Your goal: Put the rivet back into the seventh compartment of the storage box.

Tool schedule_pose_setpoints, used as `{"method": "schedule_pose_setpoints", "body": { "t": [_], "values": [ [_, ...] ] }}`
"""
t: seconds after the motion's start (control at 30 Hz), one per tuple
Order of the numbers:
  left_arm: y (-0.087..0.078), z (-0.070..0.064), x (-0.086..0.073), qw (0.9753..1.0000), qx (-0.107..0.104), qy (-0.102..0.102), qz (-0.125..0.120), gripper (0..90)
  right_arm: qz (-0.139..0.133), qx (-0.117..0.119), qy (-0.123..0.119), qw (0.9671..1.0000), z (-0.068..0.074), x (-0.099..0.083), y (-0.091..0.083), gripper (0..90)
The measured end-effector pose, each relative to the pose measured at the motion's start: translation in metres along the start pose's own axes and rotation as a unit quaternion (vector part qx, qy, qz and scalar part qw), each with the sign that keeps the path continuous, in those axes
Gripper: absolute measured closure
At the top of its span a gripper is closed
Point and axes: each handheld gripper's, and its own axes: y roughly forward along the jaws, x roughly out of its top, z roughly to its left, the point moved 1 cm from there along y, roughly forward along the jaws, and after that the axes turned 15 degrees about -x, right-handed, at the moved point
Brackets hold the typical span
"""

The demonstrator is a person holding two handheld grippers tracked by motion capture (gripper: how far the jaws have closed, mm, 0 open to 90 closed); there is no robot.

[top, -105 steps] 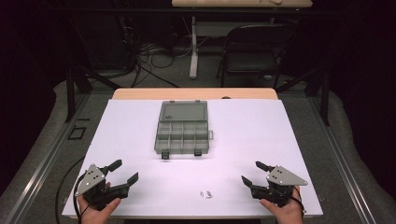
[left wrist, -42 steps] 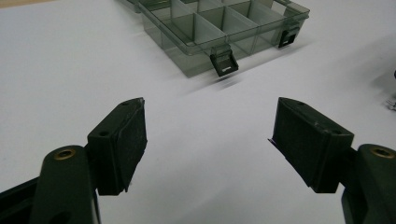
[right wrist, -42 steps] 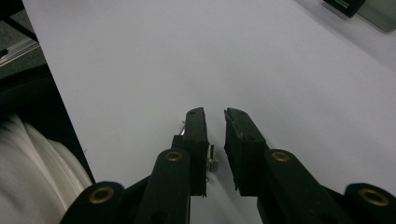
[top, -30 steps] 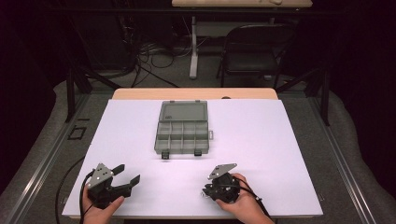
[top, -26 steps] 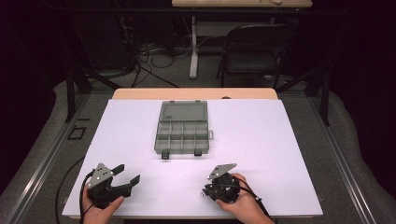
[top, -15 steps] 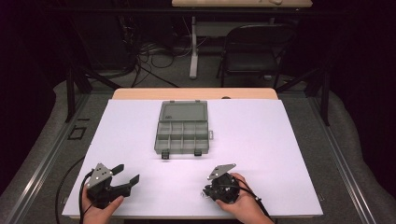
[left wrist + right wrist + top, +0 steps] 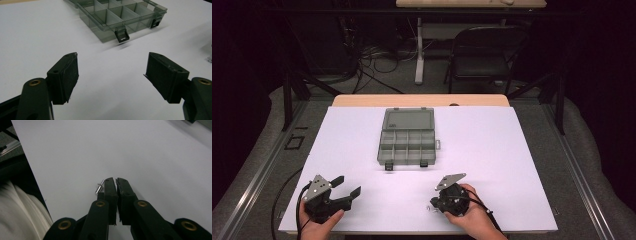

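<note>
1. Left gripper (image 7: 343, 190) near the front left corner of the table (image 7: 512, 150), well left of and nearer than the box (image 7: 407, 137). Held in a hand (image 7: 317, 222) at the table's front edge. Jaws spread wide, nothing between them; pointed up and right toward the box.
2. From the left gripper view: pads (image 7: 71, 72) far apart over bare white surface, box (image 7: 117, 17) ahead and a little right of centre.
3. Box: clear grey plastic, lid open and lying flat on the far side. Divided into small compartments; contents too faint to tell. Two dark latches (image 7: 122, 36) hanging on its near wall. Set at mid-table, slightly left of centre.
4. Right gripper (image 7: 434, 202) nearer than the box and a little right of it, close to the front edge. Held in a hand (image 7: 467, 212), tips turned left and down onto the surface.
5. From the right gripper view: jaws closed to a hairline gap, tips at the surface. Whether anything is pinched between them, cannot tell.
6. Small metal pin (image 7: 99, 187) lying flat on the white surface, just beside the tip of one jaw, touching or nearly so. Well apart from the box, on its near side.
7. Pale cloth (image 7: 20, 215) past the table's edge in the right gripper view.
</note>
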Motion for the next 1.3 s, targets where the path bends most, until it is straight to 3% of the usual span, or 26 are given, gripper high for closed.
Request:
{"method": "schedule_pose_setpoints", "body": {
  "t": [0.27,0.67,0.7,0.9,1.3],
  "values": [
    [-0.001,0.000,0.000,1.0000,-0.001,0.001,-0.002,26.0,-0.010,-0.004,-0.006,0.9999,-0.006,0.016,-0.007,87.1],
    [-0.001,0.000,0.000,1.0000,-0.004,0.001,-0.005,26.0,-0.028,0.002,0.016,0.9995,-0.024,0.050,-0.007,87.1],
    [-0.001,0.000,0.000,1.0000,-0.003,0.001,-0.005,26.1,-0.039,-0.004,0.022,0.9990,-0.028,0.057,-0.006,87.2],
    [-0.001,0.001,0.000,1.0000,-0.004,0.001,-0.002,26.0,-0.040,-0.023,0.019,0.9988,-0.042,0.075,-0.003,87.2],
    [-0.002,0.001,0.000,1.0000,0.000,-0.001,-0.008,26.1,-0.044,-0.043,0.018,0.9980,-0.053,0.104,0.008,87.2]
  ]
}}
